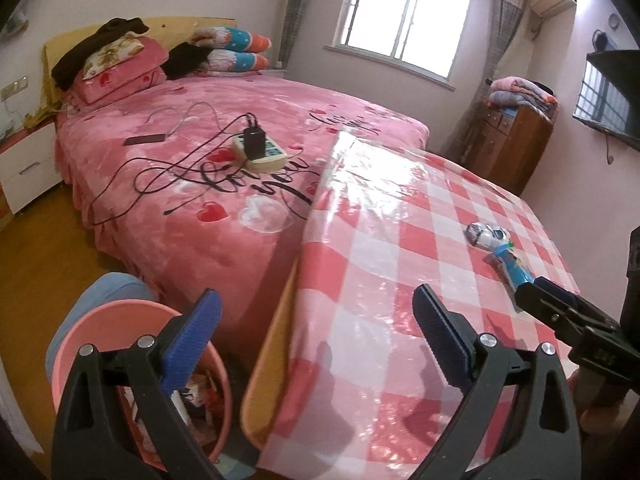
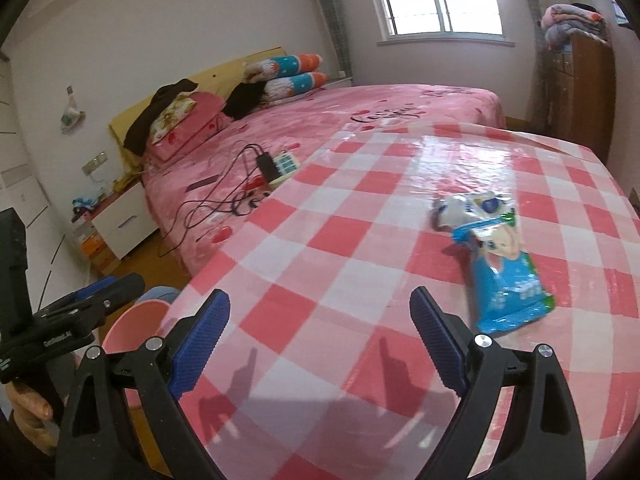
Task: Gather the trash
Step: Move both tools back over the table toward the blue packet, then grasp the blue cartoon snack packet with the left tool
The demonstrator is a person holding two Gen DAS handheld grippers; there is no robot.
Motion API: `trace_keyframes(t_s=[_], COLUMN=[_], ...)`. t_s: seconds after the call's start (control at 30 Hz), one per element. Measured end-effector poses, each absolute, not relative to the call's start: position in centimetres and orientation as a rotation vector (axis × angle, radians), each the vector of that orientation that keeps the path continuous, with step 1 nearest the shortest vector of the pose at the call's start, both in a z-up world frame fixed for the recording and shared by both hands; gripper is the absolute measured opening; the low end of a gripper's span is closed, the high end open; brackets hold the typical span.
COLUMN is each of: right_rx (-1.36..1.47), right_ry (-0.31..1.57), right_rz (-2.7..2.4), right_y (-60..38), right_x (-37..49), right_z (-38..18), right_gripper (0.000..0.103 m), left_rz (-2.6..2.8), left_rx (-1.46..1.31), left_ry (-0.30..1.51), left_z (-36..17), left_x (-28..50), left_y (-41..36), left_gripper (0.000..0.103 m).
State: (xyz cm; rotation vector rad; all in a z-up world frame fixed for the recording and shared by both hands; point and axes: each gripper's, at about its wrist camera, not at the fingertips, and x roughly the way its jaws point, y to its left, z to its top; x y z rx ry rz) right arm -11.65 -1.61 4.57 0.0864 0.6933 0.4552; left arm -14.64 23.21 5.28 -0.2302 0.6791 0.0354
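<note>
A blue snack wrapper [image 2: 508, 280] lies flat on the checked table [image 2: 320, 240], with a crumpled white and silver wrapper [image 2: 472, 208] just beyond it. My right gripper [image 2: 320, 300] is open above the table's near side. Both wrappers are ahead and to its right, outside its fingers. In the left wrist view the blue wrapper [image 1: 508, 268] and the crumpled wrapper [image 1: 486, 236] sit far right, where the right gripper [image 1: 528, 292] reaches close to the blue one. My left gripper [image 1: 316, 300] is open and empty at the table's left edge, over a pink bin [image 1: 100, 320] that holds some trash.
A pink bed [image 1: 220, 184] touches the table's far left side; on it lie a power strip [image 1: 260, 152] with chargers, cables and a phone [image 1: 144, 140]. A wooden cabinet [image 1: 508, 144] stands by the far wall. A white nightstand [image 1: 24, 164] is left of the bed.
</note>
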Motion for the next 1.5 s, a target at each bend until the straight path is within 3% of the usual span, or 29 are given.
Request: trace_keyframes(t_s=[1.5], right_rx=[0.213], right_ry=[0.751], right_rz=[0.17], right_y=[-16.5], right_x=[-7.6], right_z=[1.8], right_gripper=[0.09], left_rz=[-0.264], left_rx=[-0.074], left_ry=[0.813], left_z=[4.6], left_x=[-7.8], left_y=[6.4], left_gripper=[0.096])
